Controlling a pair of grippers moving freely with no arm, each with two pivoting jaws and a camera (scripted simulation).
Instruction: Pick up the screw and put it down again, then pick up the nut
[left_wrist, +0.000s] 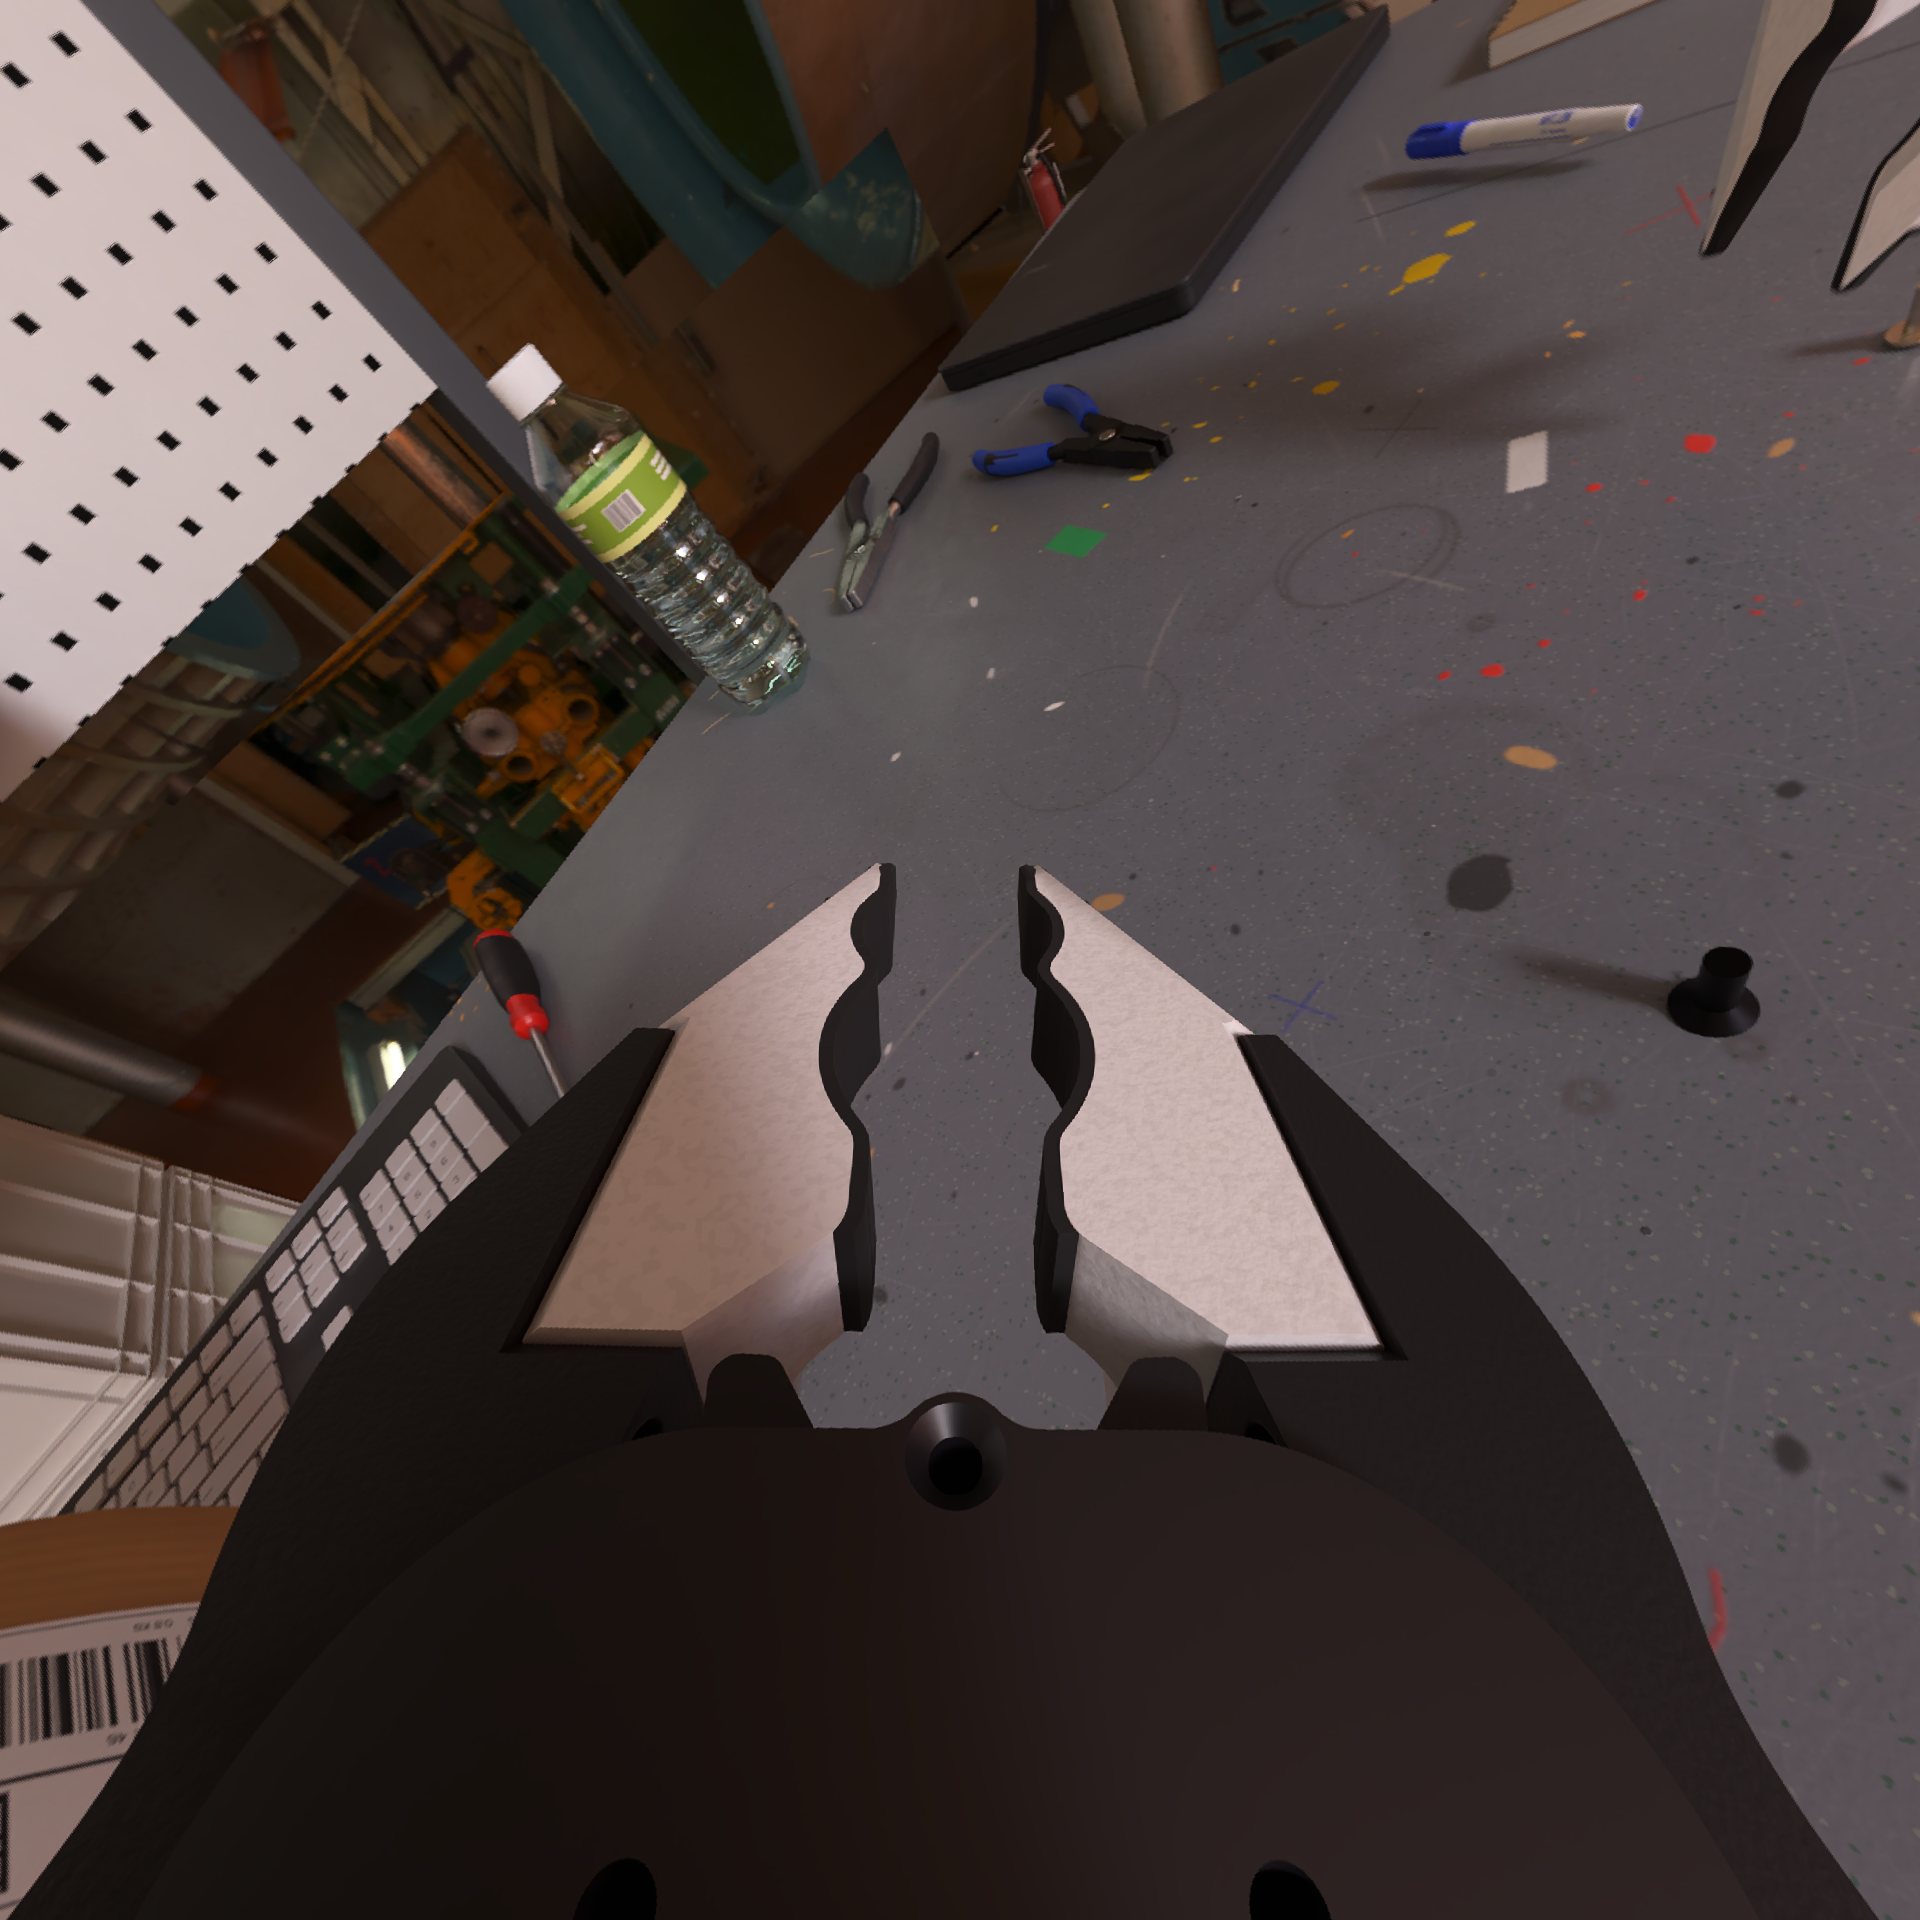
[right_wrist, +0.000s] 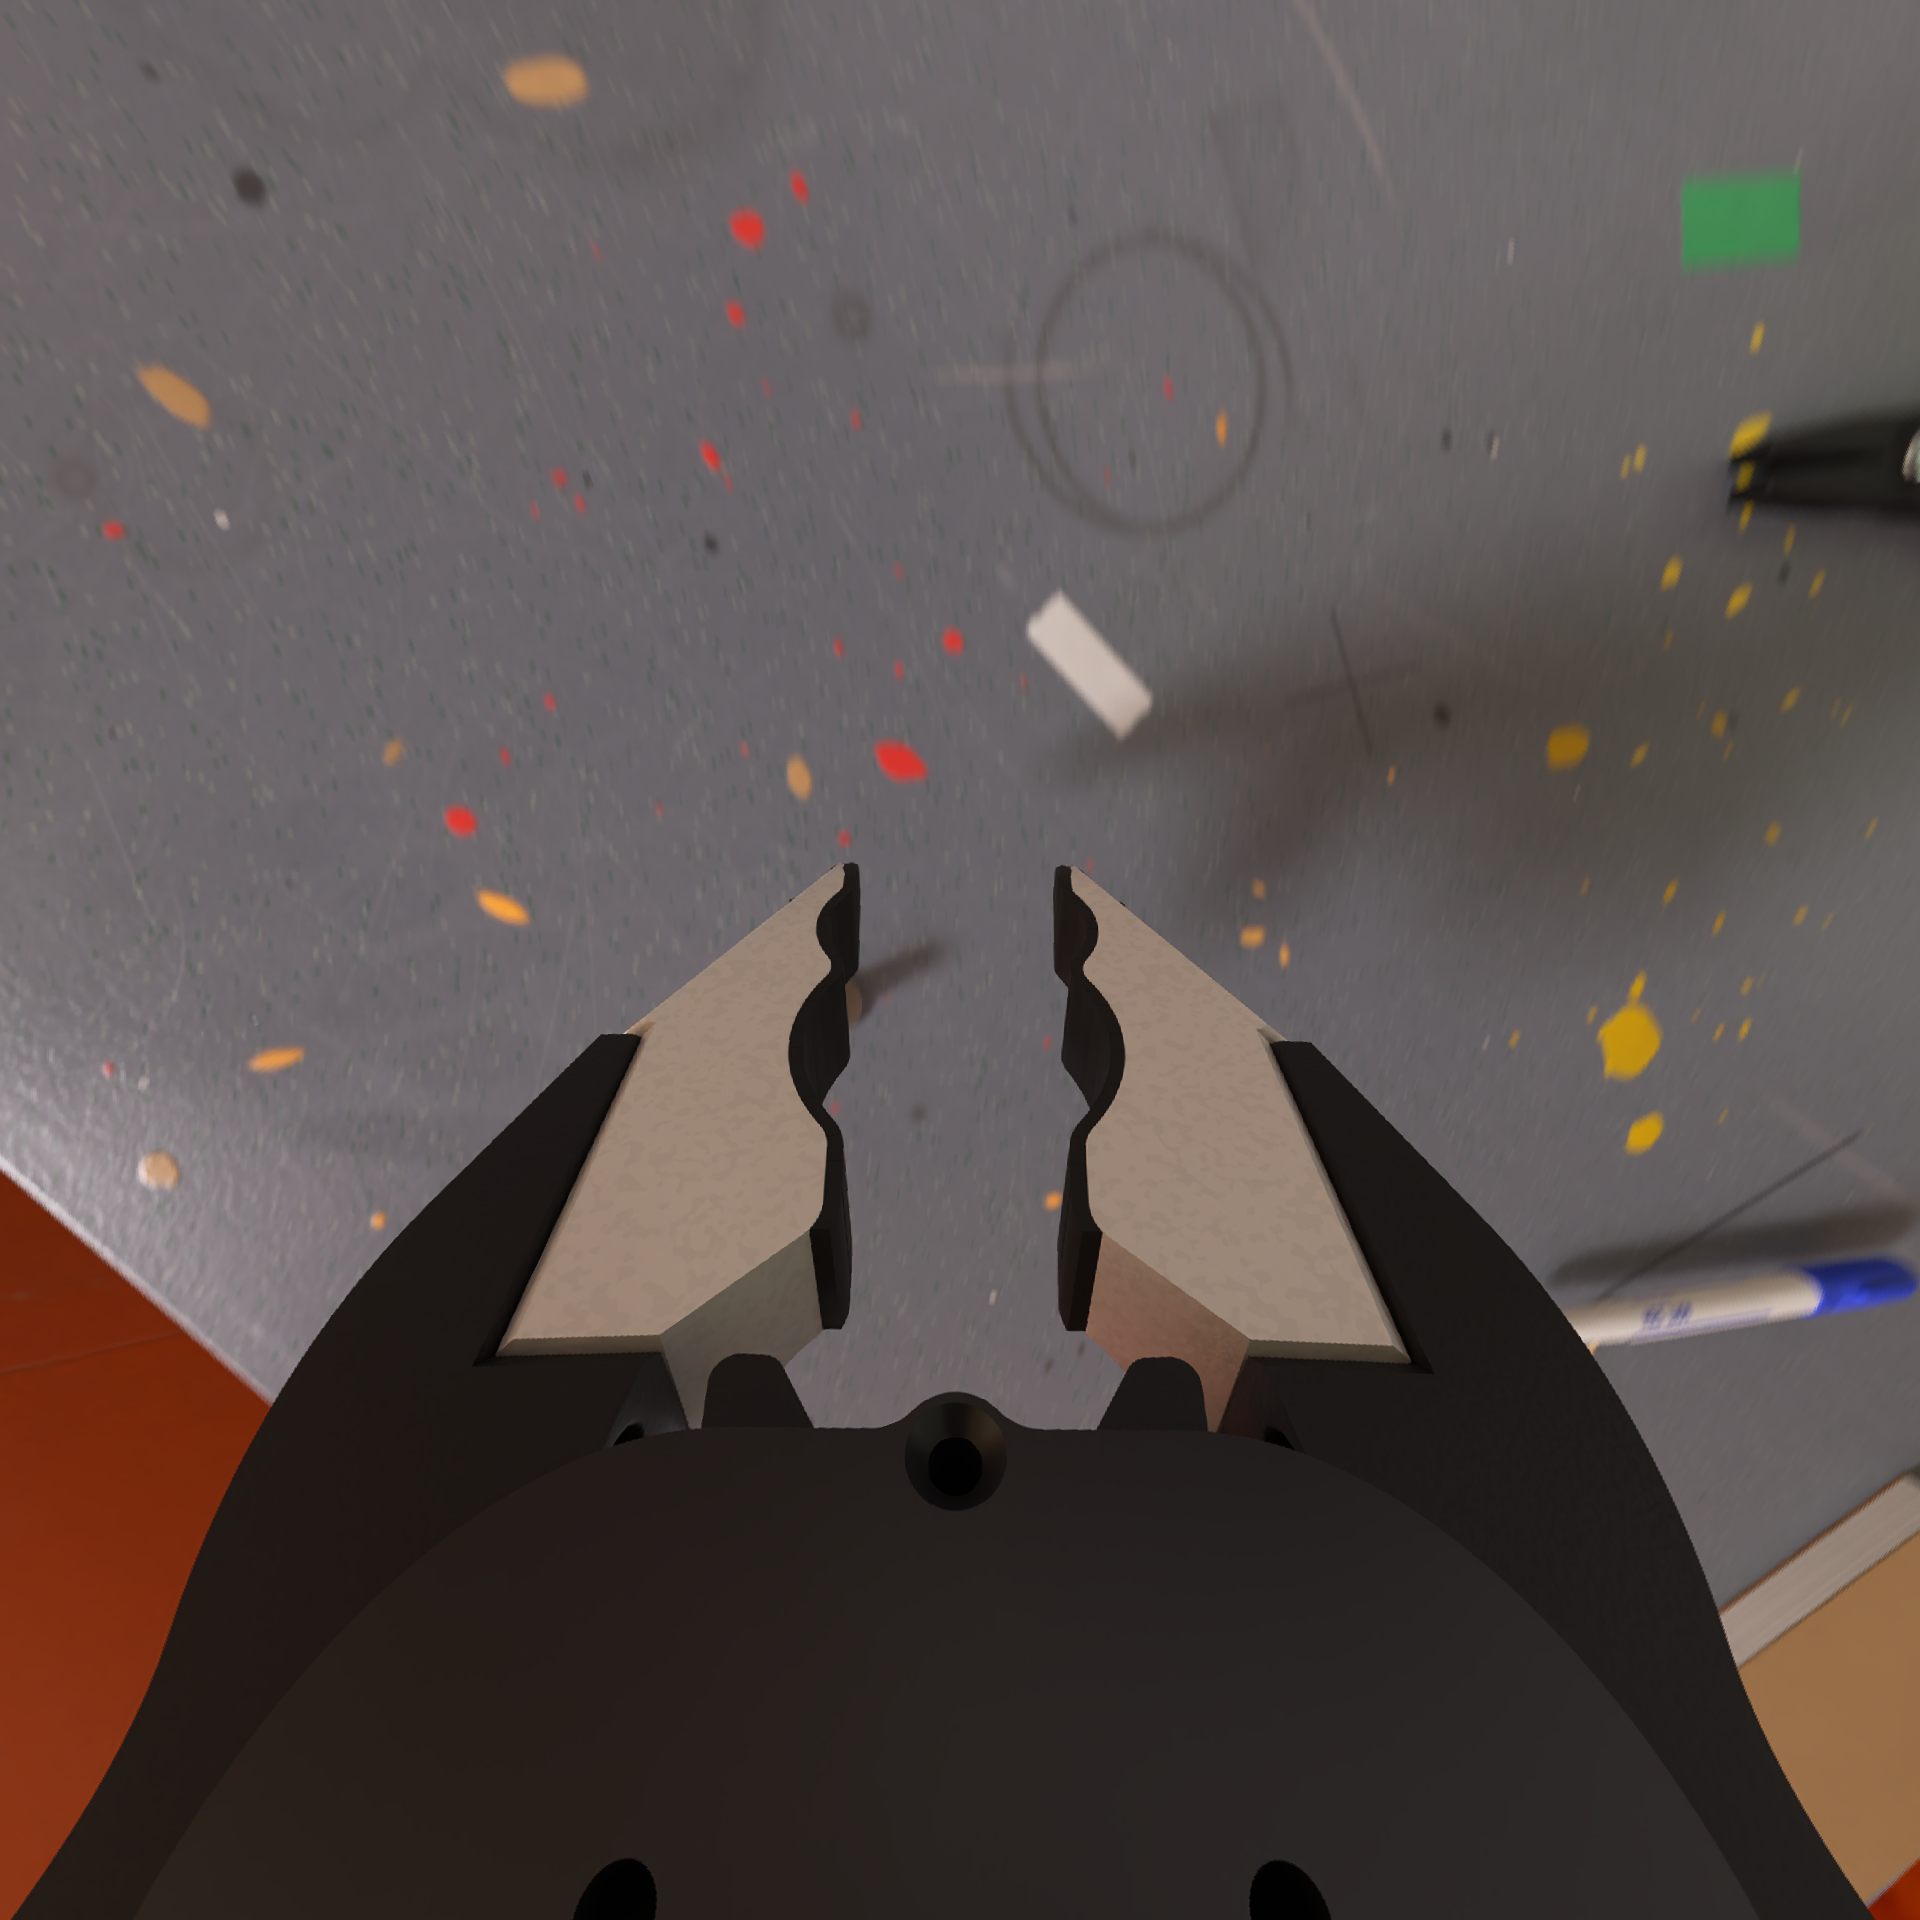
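Observation:
My left gripper (left_wrist: 956, 883) is open and empty, hovering over the grey paint-speckled table (left_wrist: 1351, 1195). A small black flanged piece (left_wrist: 1714, 992), apparently the nut, stands on the table to its right. My right gripper (right_wrist: 956, 878) is open, low over the table; it also shows at the top right of the left wrist view (left_wrist: 1818, 177). A small brass-coloured piece, apparently the screw (right_wrist: 854, 1003), peeks out by the inner edge of its left finger, mostly hidden, casting a thin shadow. In the left wrist view the brass piece (left_wrist: 1907, 327) stands on the table below those fingers, apart from them.
A water bottle (left_wrist: 665, 540), grey pliers (left_wrist: 883, 520), blue-handled pliers (left_wrist: 1091, 436), a black slab (left_wrist: 1174, 208) and a blue marker (left_wrist: 1522, 130) lie beyond. A red screwdriver (left_wrist: 514, 997) and keyboard (left_wrist: 312, 1278) sit at the left edge. The marker (right_wrist: 1745, 1299) lies right of my right gripper.

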